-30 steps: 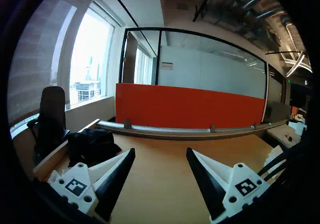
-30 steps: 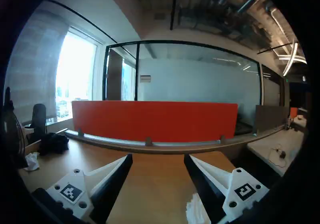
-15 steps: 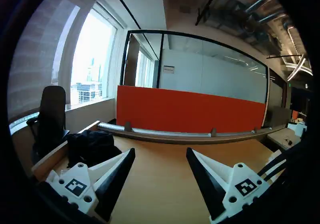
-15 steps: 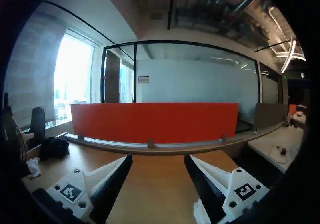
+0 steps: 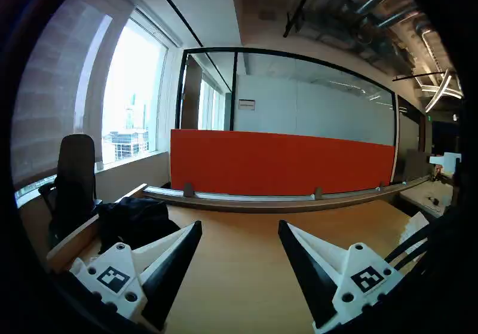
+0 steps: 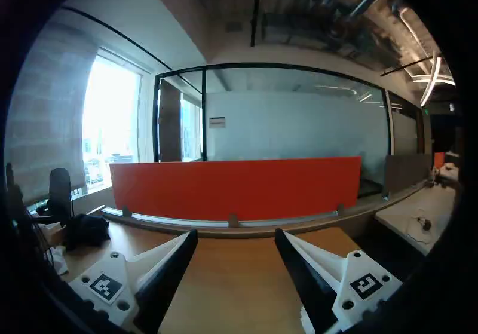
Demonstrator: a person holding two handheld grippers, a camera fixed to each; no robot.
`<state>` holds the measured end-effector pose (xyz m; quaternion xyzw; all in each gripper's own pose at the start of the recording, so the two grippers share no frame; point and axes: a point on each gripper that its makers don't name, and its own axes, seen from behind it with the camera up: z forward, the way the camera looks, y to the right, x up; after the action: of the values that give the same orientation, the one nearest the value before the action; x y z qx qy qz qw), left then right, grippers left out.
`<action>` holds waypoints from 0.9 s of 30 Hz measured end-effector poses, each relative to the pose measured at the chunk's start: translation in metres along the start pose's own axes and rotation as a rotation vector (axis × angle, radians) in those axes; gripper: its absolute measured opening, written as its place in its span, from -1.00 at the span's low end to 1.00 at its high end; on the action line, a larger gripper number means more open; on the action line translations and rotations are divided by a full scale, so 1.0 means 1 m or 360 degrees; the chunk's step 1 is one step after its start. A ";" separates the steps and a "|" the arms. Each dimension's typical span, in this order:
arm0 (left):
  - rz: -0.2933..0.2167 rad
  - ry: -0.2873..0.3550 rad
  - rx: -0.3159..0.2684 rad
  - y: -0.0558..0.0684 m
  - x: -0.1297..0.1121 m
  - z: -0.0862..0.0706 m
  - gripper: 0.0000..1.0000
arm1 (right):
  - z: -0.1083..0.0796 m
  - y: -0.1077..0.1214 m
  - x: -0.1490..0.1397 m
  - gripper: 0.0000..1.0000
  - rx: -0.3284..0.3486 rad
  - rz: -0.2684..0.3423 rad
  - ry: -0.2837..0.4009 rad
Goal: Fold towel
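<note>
My left gripper (image 5: 239, 223) hangs open over a bare wooden desk (image 5: 239, 274), nothing between its fingers. At the right edge of the left gripper view a white, pale object (image 5: 417, 223) lies on the desk; I cannot tell whether it is the towel. My right gripper (image 6: 236, 232) is also open over the desk (image 6: 233, 286), with nothing held. A small sliver of white ribbed cloth (image 6: 305, 321), apparently the towel, peeks out under the right finger at the bottom edge of the right gripper view.
An orange partition (image 5: 281, 162) on a rail closes off the desk's far side. A black bag (image 5: 134, 220) lies at the desk's left end, with a black chair (image 5: 74, 181) beyond it by the window. A crumpled white item (image 6: 58, 257) lies near the bag.
The right gripper view has tilted upward, so the white cloth has slid down almost out of sight. The left gripper view has shifted only slightly. Both grippers stay open.
</note>
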<state>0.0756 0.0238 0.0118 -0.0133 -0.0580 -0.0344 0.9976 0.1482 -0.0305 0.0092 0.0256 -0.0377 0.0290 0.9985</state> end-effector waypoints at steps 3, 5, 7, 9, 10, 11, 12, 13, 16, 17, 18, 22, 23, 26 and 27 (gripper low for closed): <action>0.0016 0.0004 -0.0002 -0.001 -0.007 0.001 0.89 | 0.000 -0.003 0.003 0.99 -0.0006 0.0031 0.0008; 0.0039 0.0016 -0.0004 -0.002 -0.011 0.001 0.90 | 0.000 -0.005 0.004 0.99 -0.0009 0.0041 0.0022; 0.0064 0.0032 -0.0004 -0.003 -0.014 0.002 0.89 | 0.000 -0.007 0.005 0.98 -0.0012 0.0047 0.0031; 0.0087 0.0052 -0.0004 -0.005 -0.018 0.002 0.90 | 0.000 -0.008 0.004 0.99 -0.0015 0.0048 0.0037; 0.0092 0.0062 -0.0004 -0.006 -0.020 0.002 0.90 | 0.000 -0.008 0.004 0.99 -0.0016 0.0049 0.0038; 0.0097 0.0072 -0.0004 -0.007 -0.022 0.002 0.89 | 0.000 -0.009 0.004 0.99 -0.0018 0.0049 0.0040; 0.0101 0.0082 -0.0003 -0.007 -0.024 0.002 0.89 | 0.000 -0.009 0.003 0.99 -0.0019 0.0048 0.0042; 0.0103 0.0086 -0.0002 -0.008 -0.028 0.002 0.89 | 0.000 -0.010 0.002 0.99 -0.0018 0.0046 0.0045; 0.0109 0.0102 0.0001 -0.009 -0.038 0.002 0.90 | 0.000 -0.012 0.000 0.99 -0.0017 0.0036 0.0053; 0.0112 0.0108 0.0001 -0.009 -0.042 0.002 0.90 | 0.000 -0.013 -0.001 0.99 -0.0017 0.0031 0.0056; 0.0114 0.0114 0.0002 -0.009 -0.046 0.002 0.90 | 0.000 -0.013 -0.003 0.99 -0.0018 0.0025 0.0058; 0.0122 0.0131 0.0008 -0.010 -0.061 0.002 0.89 | 0.000 -0.012 -0.010 0.99 -0.0024 0.0016 0.0059; 0.0124 0.0135 0.0009 -0.010 -0.065 0.002 0.89 | 0.000 -0.012 -0.012 0.99 -0.0026 0.0016 0.0061; 0.0131 0.0144 0.0015 -0.012 -0.077 0.001 0.90 | -0.001 -0.012 -0.018 0.99 -0.0026 0.0021 0.0067; 0.0133 0.0146 0.0018 -0.013 -0.082 0.000 0.90 | -0.001 -0.011 -0.021 0.99 -0.0025 0.0023 0.0070</action>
<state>-0.0063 0.0162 0.0030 -0.0086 -0.0117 0.0070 0.9999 0.1283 -0.0430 0.0057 0.0167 -0.0163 0.0365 0.9991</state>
